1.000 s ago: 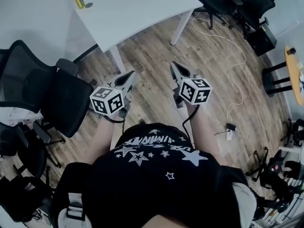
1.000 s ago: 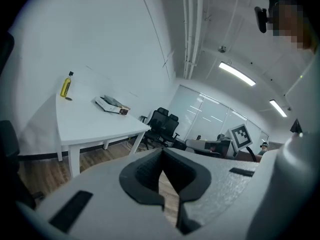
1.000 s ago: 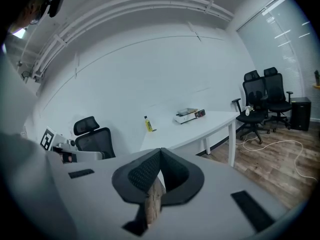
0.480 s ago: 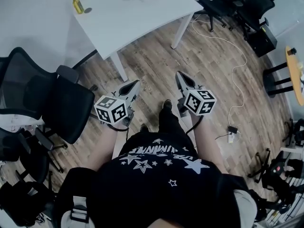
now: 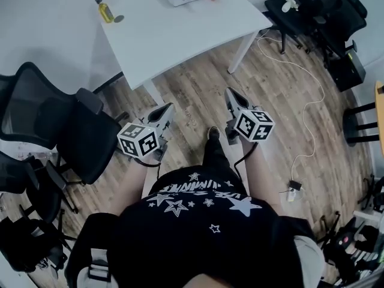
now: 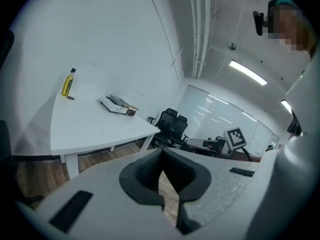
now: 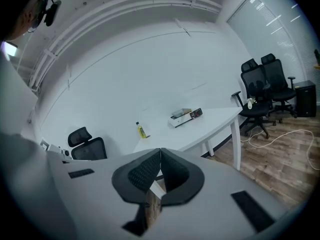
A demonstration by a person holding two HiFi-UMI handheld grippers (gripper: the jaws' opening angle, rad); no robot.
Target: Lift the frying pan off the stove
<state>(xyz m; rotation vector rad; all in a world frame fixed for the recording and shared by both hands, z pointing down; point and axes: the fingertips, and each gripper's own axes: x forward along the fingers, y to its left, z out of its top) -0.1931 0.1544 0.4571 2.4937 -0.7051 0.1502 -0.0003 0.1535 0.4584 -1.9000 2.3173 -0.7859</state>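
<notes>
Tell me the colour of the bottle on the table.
Yellow bottle, dark cap; best in left gripper view.

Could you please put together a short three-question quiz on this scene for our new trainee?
1. True or false: the left gripper holds the yellow bottle.
2. Multiple choice: the yellow bottle stands on A) the wooden floor, B) the white table, C) a black chair.
3. Fill in: the jaws of the right gripper are ____.
Key: 1 false, its jaws are shut with nothing between them; 2 B; 3 shut.
</notes>
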